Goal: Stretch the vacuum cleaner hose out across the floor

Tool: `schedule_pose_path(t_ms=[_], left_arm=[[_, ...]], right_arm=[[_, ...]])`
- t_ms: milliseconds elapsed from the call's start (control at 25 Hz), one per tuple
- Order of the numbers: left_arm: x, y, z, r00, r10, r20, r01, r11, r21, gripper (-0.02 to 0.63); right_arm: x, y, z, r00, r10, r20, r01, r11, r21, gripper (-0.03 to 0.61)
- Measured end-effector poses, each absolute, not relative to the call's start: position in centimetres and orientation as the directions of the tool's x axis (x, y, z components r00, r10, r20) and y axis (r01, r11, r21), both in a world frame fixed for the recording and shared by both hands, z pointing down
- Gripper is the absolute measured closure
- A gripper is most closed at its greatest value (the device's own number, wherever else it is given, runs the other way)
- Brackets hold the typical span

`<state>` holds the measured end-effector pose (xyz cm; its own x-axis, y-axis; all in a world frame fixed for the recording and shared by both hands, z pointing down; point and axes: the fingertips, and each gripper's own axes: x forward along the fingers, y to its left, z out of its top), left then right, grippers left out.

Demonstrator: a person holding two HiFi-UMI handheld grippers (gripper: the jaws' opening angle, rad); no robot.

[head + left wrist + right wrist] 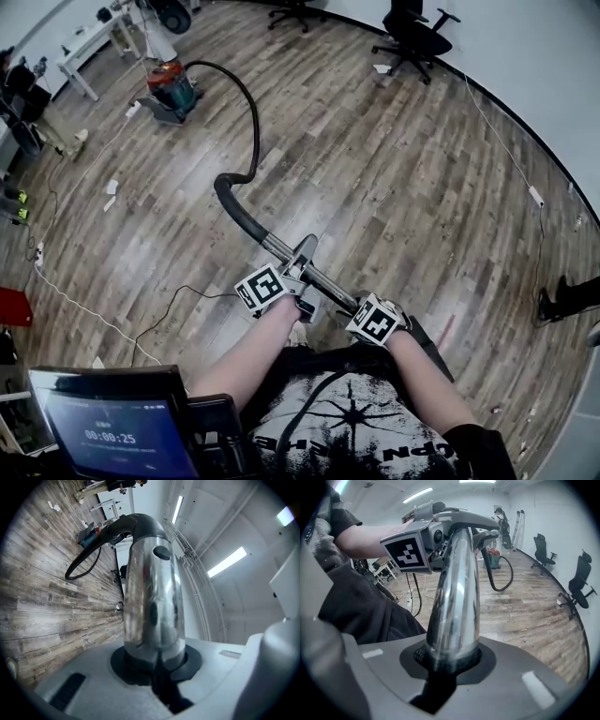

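Observation:
The vacuum cleaner (171, 90) stands on the wooden floor at the far left. Its black hose (253, 122) curves toward me and joins a chrome wand (281, 249). My left gripper (302, 272) is shut on the wand, and my right gripper (354, 306) is shut on it lower down, closer to my body. In the left gripper view the chrome wand (152, 588) rises from between the jaws, with the hose (82, 569) looping back to the vacuum cleaner (89, 534). In the right gripper view the wand (457, 588) runs up to the left gripper (410, 550), hose (501, 581) beyond.
Office chairs (417, 37) stand by the far curved wall, also chairs (581, 578) in the right gripper view. A white table (94, 42) is at the far left. A screen (112, 431) sits near my left side. Thin cables (94, 319) trail over the floor at left.

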<state>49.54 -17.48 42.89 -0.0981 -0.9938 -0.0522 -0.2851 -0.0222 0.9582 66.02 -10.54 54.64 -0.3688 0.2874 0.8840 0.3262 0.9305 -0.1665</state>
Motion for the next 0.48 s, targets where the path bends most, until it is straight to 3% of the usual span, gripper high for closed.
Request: schedule_pose_path(t_ms=[480], left_arm=[[63.0,-22.4,43.0,-0.120,-0.991,-0.057,-0.321,-0.016,0.947,0.572]], right_arm=[[79.1,-15.7,55.3,-0.399,0.312,0.862,0.369,0.915,-0.160,0.488]])
